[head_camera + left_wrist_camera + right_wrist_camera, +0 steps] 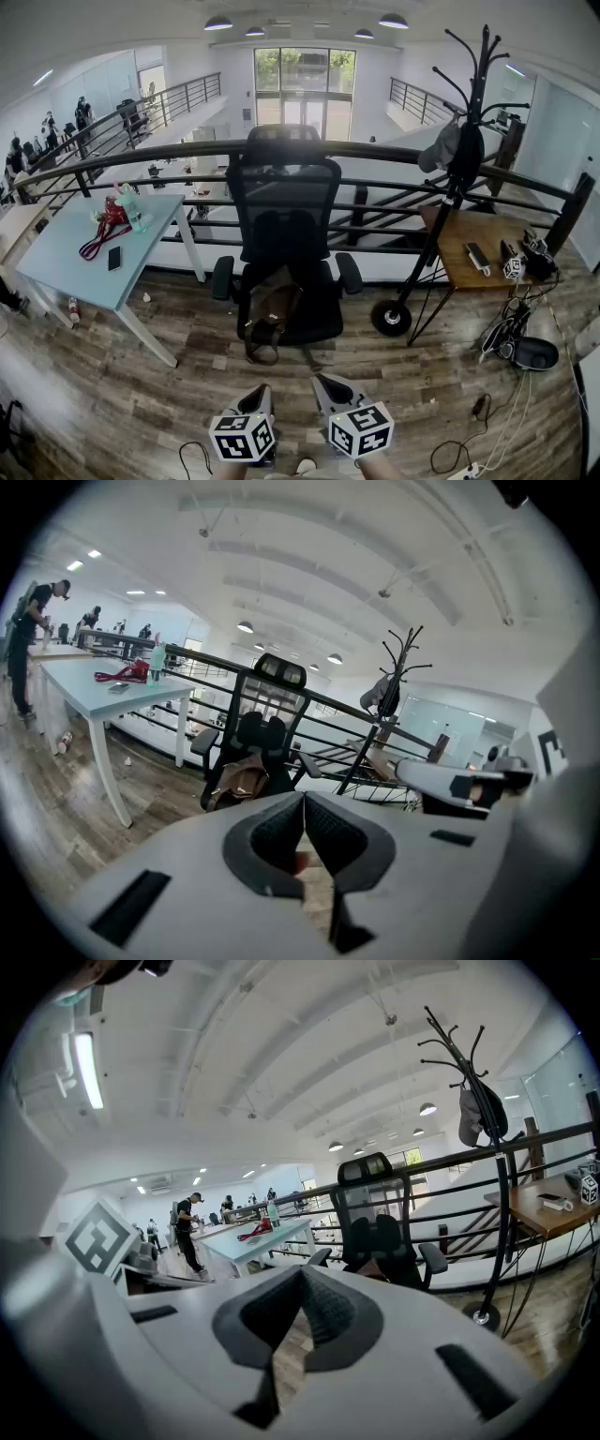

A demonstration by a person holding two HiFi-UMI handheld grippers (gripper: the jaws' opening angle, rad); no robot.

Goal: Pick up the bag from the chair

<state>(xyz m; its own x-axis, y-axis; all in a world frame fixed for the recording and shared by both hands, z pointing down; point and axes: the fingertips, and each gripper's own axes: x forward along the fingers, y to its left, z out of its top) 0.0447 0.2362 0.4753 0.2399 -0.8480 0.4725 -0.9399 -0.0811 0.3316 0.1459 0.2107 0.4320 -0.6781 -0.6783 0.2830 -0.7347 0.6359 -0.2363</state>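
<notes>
A brown bag (271,314) lies on the seat of a black office chair (284,202), its strap hanging over the front edge. The left gripper view shows the bag (240,780) on the chair (265,726) ahead. The chair (377,1227) also stands ahead in the right gripper view, with a sliver of brown bag (373,1267) showing on its seat. My left gripper (255,401) and right gripper (330,392) hover side by side near the bottom of the head view, well short of the chair. Both are shut with nothing between their jaws.
A light blue table (80,251) with a red item and a phone stands left of the chair. A black coat rack (457,159) and a wooden side table (483,253) stand to the right. A black railing (375,155) runs behind. Cables (502,412) lie on the floor at right.
</notes>
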